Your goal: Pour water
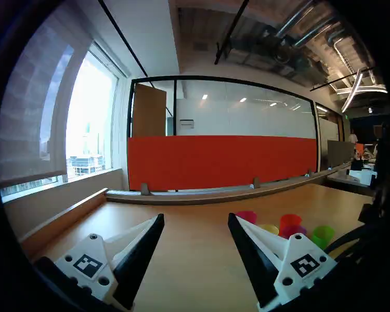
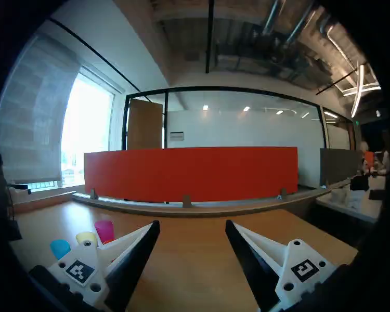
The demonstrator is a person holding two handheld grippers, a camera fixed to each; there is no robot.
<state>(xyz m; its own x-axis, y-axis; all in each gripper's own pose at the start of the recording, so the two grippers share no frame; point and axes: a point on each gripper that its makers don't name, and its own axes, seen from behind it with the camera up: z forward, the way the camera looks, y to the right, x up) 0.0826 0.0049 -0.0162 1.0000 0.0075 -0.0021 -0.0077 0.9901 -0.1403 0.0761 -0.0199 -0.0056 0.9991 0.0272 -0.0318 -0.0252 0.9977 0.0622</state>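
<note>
Several small plastic cups stand on the wooden desk (image 1: 200,249). In the left gripper view a pink cup (image 1: 247,216), a yellow cup (image 1: 269,228), a red cup (image 1: 290,222) and a green cup (image 1: 323,235) cluster behind the right finger. In the right gripper view a pink cup (image 2: 104,230), a yellow cup (image 2: 86,237) and a blue cup (image 2: 60,248) sit behind the left finger. My left gripper (image 1: 195,229) is open above the desk, with nothing between its fingers. My right gripper (image 2: 192,231) is open too, and holds nothing.
An orange divider panel (image 1: 221,161) runs along the desk's far edge. Bright windows (image 1: 88,130) line the left wall. Another desk (image 2: 351,200) with objects on it lies at the far right. Dark cables (image 1: 361,239) hang at the right edge of the left gripper view.
</note>
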